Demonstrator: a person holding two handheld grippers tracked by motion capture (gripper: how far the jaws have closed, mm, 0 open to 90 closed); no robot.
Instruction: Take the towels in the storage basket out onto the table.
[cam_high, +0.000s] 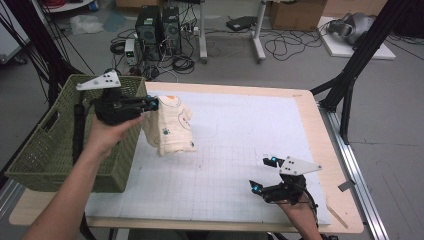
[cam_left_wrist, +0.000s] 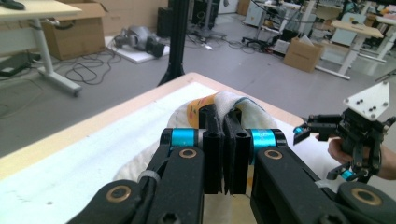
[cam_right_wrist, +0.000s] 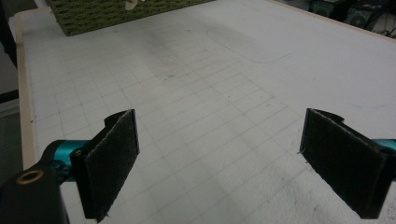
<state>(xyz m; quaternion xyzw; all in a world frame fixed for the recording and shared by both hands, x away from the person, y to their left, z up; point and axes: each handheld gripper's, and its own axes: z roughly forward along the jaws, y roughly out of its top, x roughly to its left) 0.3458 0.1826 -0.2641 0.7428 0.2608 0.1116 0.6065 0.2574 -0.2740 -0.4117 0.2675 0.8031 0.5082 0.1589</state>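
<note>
1. Nearest the person's edge of the table, the right gripper (cam_high: 263, 174) hangs low over the white gridded mat (cam_high: 240, 150), jaws spread wide, nothing between the pads (cam_right_wrist: 114, 158); the right gripper view shows bare mat between them

2. Right hand (cam_high: 300, 212) comes in from the bottom edge, right of centre

3. Further in, left of centre, a folded cream cloth (cam_high: 172, 125) with small printed motifs hangs in the air, its lower edge close above the mat, just beside the basket's right wall

4. Left gripper (cam_high: 152, 103) pinches the cloth at its top edge; in the left gripper view the two black pads (cam_left_wrist: 212, 154) sit pressed together with cloth (cam_left_wrist: 238, 105) bunched beyond them, jaws nearly fully closed on the fabric

5. Left hand (cam_high: 107, 132) holds this gripper level, above the basket's right rim

6. Green woven basket (cam_high: 45, 150) sits at the table's left edge, partly overhanging it

7. Beyond the table: grey floor, computer towers (cam_high: 157, 27), loose cables
</note>
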